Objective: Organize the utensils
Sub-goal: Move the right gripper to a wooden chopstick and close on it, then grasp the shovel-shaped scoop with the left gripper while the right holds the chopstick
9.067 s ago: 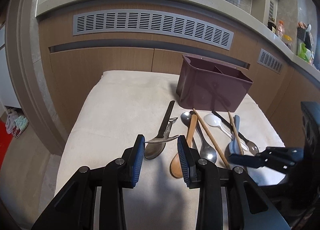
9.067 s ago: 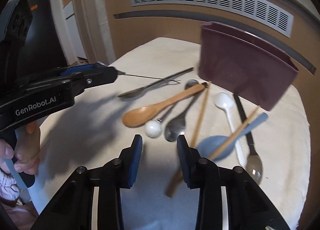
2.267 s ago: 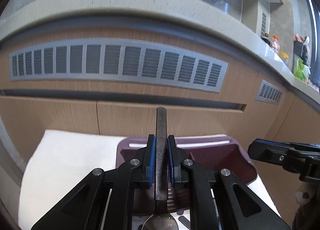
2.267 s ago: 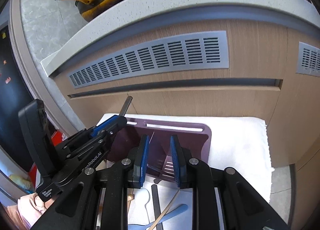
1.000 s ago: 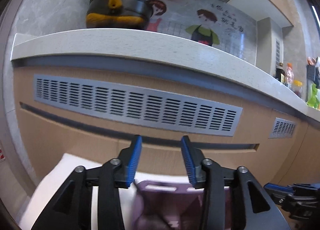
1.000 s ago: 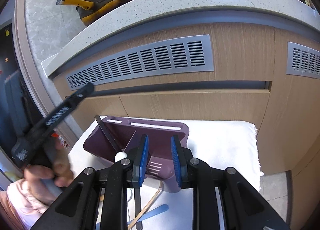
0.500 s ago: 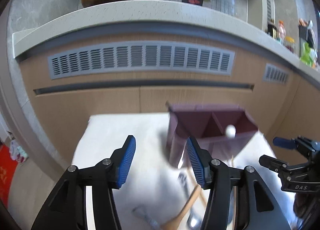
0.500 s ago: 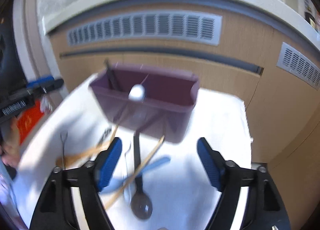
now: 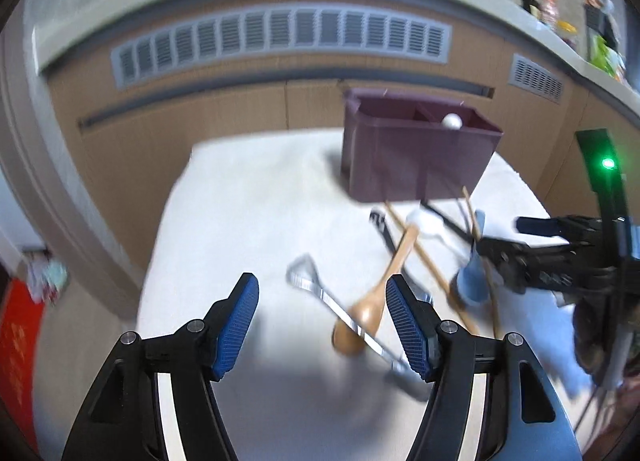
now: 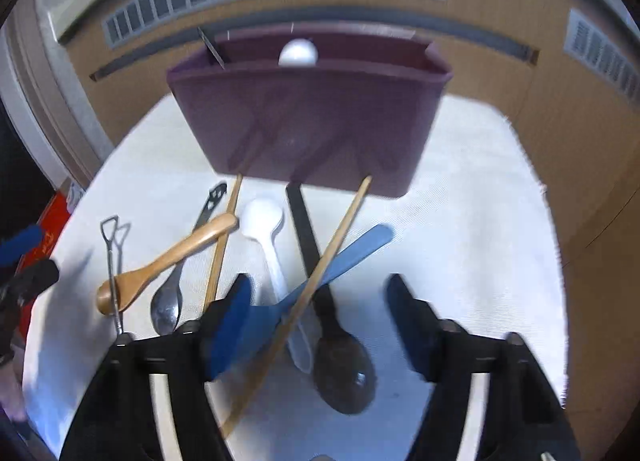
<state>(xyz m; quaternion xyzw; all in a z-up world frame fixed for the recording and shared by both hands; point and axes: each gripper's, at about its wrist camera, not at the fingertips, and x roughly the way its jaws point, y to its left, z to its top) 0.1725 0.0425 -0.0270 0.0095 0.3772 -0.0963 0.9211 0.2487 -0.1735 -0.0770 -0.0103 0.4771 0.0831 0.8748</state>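
Note:
A maroon utensil holder (image 9: 416, 153) (image 10: 312, 117) stands at the back of a white cloth; a white ball-ended utensil (image 10: 298, 53) and a dark handle (image 10: 211, 48) stick out of it. In front lie a wooden spoon (image 9: 376, 301) (image 10: 168, 261), a thin metal utensil (image 9: 340, 309) (image 10: 113, 273), two chopsticks (image 10: 320, 277), a white spoon (image 10: 268, 237), a blue spoon (image 10: 340, 261), a steel spoon (image 10: 168, 301) and a dark spoon (image 10: 340, 353). My left gripper (image 9: 322, 325) is open and empty above the wooden spoon. My right gripper (image 10: 320, 321) is open and empty over the blue and dark spoons.
The white cloth (image 9: 240, 221) covers a small table that ends close on all sides. A wood-panelled counter front with a grey vent (image 9: 280, 37) rises right behind the holder. The right gripper shows in the left wrist view (image 9: 560, 257).
Both grippers have pulled back and tilted down from the holder toward the loose utensils. Both have opened wider. The utensils put in earlier stay in the holder.

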